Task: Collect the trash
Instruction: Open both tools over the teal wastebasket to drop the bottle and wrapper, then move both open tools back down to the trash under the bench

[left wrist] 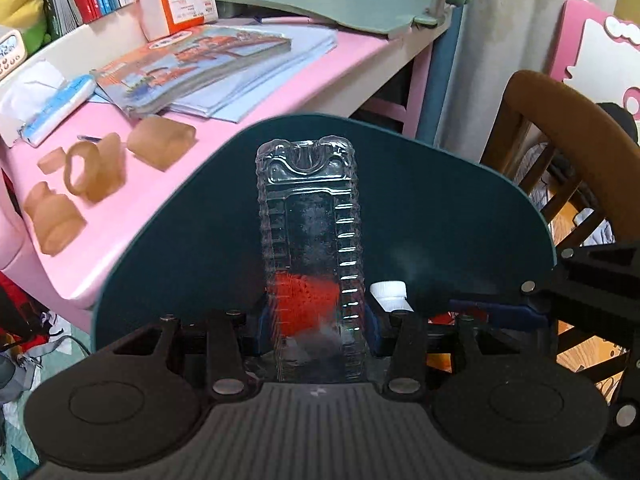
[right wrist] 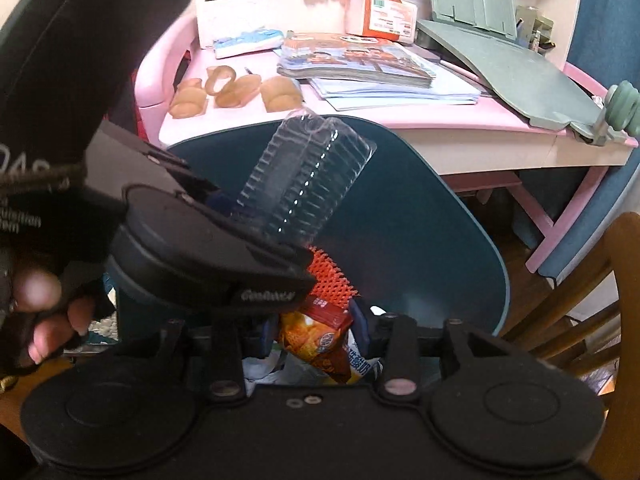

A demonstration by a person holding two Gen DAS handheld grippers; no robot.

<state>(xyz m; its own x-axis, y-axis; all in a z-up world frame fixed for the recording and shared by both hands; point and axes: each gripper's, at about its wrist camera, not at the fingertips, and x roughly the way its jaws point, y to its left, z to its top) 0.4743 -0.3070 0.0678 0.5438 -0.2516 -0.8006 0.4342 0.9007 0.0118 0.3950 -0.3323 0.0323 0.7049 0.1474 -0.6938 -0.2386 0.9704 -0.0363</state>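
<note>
Both claws grip trash over the dark teal bin lid (left wrist: 440, 208).

Left gripper (left wrist: 316, 316) clamps a flattened clear plastic bottle (left wrist: 308, 216), its base pointing toward the pink desk (left wrist: 120, 232). Right gripper (right wrist: 312, 332) pinches an orange snack wrapper (right wrist: 320, 336) low between its blue pads, beside orange mesh (right wrist: 332, 276); a gloved hand (right wrist: 44, 308) holds the left tool.

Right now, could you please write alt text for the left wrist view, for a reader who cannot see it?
The left gripper holds a clear ribbed plastic tray upright in front of a dark teal chair back. Behind it, a pink desk carries books and brown translucent pieces.
</note>
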